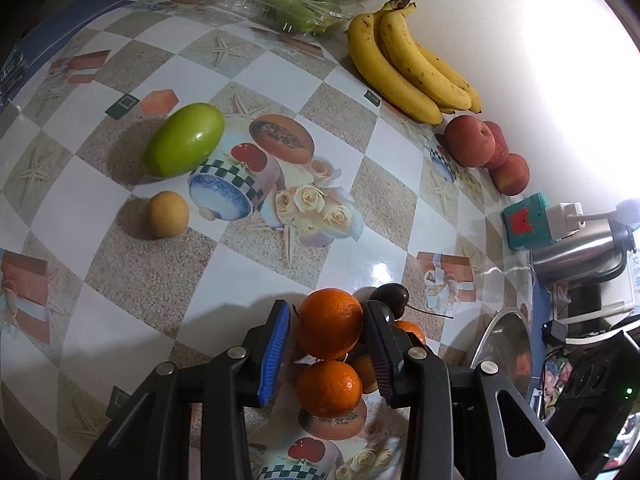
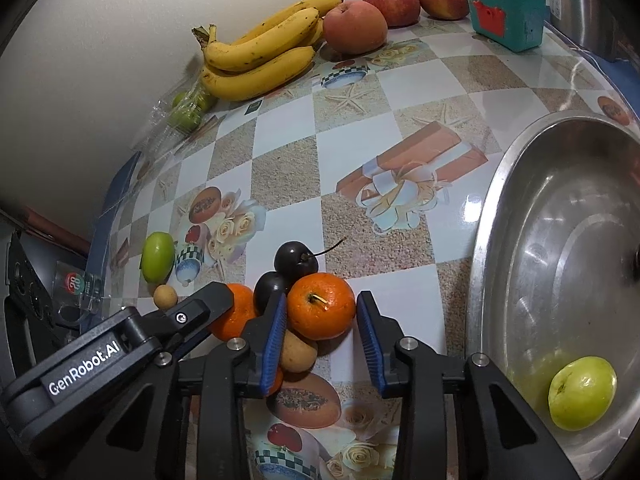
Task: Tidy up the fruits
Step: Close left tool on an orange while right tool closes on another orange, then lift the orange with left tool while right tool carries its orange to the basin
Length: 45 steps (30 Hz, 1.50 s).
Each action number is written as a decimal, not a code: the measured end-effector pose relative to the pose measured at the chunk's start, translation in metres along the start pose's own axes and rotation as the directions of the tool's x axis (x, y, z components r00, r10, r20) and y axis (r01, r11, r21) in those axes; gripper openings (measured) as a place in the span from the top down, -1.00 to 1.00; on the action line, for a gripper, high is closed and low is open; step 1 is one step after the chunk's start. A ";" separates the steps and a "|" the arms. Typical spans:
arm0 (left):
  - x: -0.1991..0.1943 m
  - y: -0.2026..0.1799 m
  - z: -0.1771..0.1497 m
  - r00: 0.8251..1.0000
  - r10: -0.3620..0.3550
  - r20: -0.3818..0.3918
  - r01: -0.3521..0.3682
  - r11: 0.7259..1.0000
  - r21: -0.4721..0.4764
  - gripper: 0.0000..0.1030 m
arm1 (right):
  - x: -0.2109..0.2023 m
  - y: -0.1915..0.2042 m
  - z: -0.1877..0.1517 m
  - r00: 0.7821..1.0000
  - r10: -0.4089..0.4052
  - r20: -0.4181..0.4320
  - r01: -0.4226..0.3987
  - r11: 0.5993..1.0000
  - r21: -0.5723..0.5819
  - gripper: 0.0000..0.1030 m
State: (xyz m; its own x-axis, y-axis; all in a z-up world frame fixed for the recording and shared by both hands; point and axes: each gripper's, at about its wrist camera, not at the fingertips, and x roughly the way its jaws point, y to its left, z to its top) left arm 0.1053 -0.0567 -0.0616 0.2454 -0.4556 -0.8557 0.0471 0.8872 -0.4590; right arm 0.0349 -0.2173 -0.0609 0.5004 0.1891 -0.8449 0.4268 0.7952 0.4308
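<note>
Table (image 2: pixel 404 92) covered in glossy checkered oilcloth, white and sand squares with printed starfish, roses, bowls, gift boxes. Pale wall behind. Along the wall: bananas (image 2: pixel 260 54), three red apples (image 2: pixel 354 26), a teal box (image 2: pixel 506 14) with a white plug on top, a clear plastic pack (image 1: pixel 280 4) holding small green fruits. Steel kettle (image 1: pixel 580 252) at the table's end in the left wrist view.

Large steel bowl (image 2: pixel 520 240) on the right side of the table, one green fruit (image 2: pixel 582 392) lying inside it.

Loose on the table: oblong green fruit (image 1: pixel 184 140), a small tan round fruit (image 1: pixel 168 214) near it. Closer in, a tight cluster: oranges, two dark cherries (image 2: pixel 296 260), a tan fruit (image 2: pixel 298 350) underneath, all touching.

Left gripper (image 1: pixel 326 336) low over the cluster, jaws apart, straddling an orange (image 1: pixel 330 322); right pad looks against it, left pad has a gap. A second orange (image 1: pixel 330 388) sits nearer the camera between the fingers.

Right gripper (image 2: pixel 322 326) also low, pointed at the same cluster, jaws apart around another orange (image 2: pixel 320 306), stem end up; left pad touching or nearly so, right pad clear of it. The left gripper's arm crosses in from the left in that view.
</note>
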 end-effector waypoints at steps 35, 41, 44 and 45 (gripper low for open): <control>-0.010 0.015 0.006 0.997 0.061 0.049 -0.058 0.996 -0.066 0.32 | -0.002 0.000 0.000 1.000 0.001 0.003 -0.001 1.000 0.013 0.28; -0.016 0.020 0.009 0.988 0.129 0.082 -0.123 0.990 -0.070 0.32 | -0.004 -0.004 0.000 1.000 0.000 0.008 0.000 1.000 0.031 0.28; -0.018 0.023 0.009 0.987 0.136 0.085 -0.129 0.988 -0.081 0.32 | -0.005 -0.004 0.000 1.000 0.003 0.008 -0.003 0.999 0.033 0.28; -0.019 0.024 0.010 0.987 0.138 0.085 -0.131 0.988 -0.082 0.32 | -0.005 -0.005 0.000 1.000 0.003 0.008 -0.004 0.999 0.034 0.28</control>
State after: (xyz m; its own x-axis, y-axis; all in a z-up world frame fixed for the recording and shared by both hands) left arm 0.1112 -0.0266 -0.0542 0.3312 -0.3210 -0.8873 -0.0655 0.9303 -0.3610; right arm 0.0306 -0.2218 -0.0590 0.5082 0.1869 -0.8407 0.4506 0.7742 0.4445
